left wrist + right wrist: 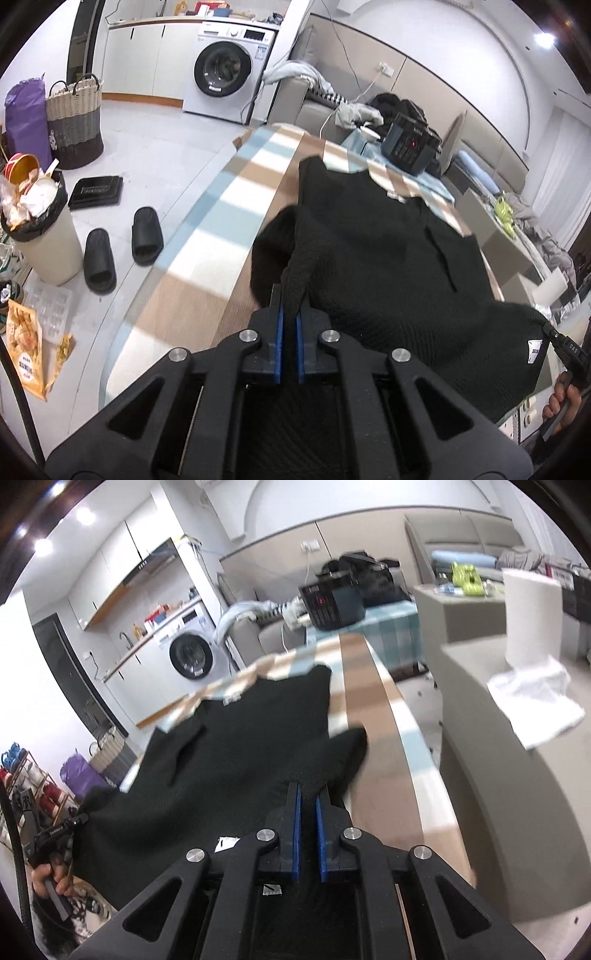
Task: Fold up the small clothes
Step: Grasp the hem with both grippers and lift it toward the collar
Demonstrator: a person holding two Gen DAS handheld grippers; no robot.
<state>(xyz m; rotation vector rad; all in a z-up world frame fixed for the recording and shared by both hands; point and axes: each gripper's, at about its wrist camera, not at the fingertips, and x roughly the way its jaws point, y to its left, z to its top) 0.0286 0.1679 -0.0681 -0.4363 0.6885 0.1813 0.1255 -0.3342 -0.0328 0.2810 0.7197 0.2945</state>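
A black knit top lies along a table covered with a checked cloth. My left gripper is shut on the top's near left hem corner, and the fabric pulls up into a peak between the blue pads. In the right wrist view the same black top stretches away from me, and my right gripper is shut on its near right hem corner. The near edge hangs lifted between both grippers. The far collar end still rests on the cloth. Each view shows the other gripper at the frame edge, held by a hand.
A black electronic box and dark clothes sit past the table's far end. On the floor to the left are black slippers, a full bin and a woven basket. A grey counter with a paper roll stands right.
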